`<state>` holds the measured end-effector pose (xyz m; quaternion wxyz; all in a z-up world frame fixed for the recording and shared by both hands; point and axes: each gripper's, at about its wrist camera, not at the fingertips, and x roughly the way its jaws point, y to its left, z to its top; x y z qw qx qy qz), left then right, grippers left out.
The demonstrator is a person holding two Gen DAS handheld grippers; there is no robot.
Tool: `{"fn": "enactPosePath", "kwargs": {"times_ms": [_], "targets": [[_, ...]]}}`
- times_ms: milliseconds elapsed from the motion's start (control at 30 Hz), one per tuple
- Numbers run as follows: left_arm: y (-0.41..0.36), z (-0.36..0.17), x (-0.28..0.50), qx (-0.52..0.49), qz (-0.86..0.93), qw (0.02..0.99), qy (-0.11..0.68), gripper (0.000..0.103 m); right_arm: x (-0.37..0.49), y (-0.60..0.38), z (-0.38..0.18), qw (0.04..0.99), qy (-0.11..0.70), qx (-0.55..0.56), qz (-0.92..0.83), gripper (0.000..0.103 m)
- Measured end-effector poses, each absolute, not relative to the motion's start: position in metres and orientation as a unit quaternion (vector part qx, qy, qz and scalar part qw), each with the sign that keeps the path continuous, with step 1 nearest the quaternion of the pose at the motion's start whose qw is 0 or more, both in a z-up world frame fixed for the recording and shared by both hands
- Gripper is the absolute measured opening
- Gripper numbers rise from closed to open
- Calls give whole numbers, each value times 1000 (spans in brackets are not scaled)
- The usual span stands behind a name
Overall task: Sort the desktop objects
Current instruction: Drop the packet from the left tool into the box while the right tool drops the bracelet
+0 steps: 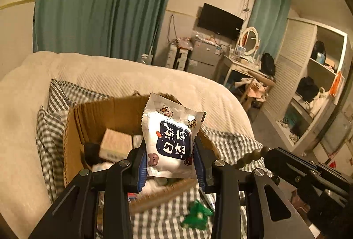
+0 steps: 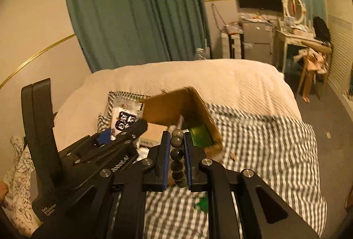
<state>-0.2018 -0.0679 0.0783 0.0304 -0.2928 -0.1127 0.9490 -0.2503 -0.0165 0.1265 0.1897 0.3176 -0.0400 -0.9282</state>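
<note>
While both hand-held grippers hung over the bed [image 1: 123, 75], the relation that mattered was how each load sat against the open cardboard box [image 1: 106, 113] on the checked cover. The left hand-held gripper [image 1: 169, 164] was clamped on a white snack packet [image 1: 172, 139], which stood upright between the pads with its long axis pointing away from the wrist. In the left wrist view the packet sat directly above the box's near edge, the box interior just ahead and below, where a tan block [image 1: 115, 144] already lay. By my reading the left one was the nearer of the 2 to a drop and needed only a short forward reach before release.

The right hand-held gripper [image 2: 177, 150] was closed on a string of dark beads [image 2: 176, 154], the strand running lengthwise between the fingers toward the box's right wall [image 2: 205, 115]. It appeared to hover near the box's near corner, so the beads risked catching that wall. A green toy [image 1: 196, 217] lay on the cover outside the box, not yet sorted.
</note>
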Motion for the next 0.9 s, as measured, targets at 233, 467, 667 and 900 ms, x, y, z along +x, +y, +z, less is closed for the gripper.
{"fn": "enactPosePath", "kwargs": {"times_ms": [233, 467, 667, 900], "targets": [[-102, 59, -230, -302, 944, -9, -130, 36, -286, -45, 128, 215, -26, 311, -925, 11], [-126, 20, -248, -340, 930, -30, -137, 36, -330, -66, 83, 215, -29, 354, -910, 11], [-125, 4, -251, -351, 927, -38, -128, 57, -349, -60, 67, 193, -55, 357, -912, 26], [-117, 6, -239, -347, 929, -49, -118, 96, -332, -26, 73, 147, -64, 345, -925, 56]]}}
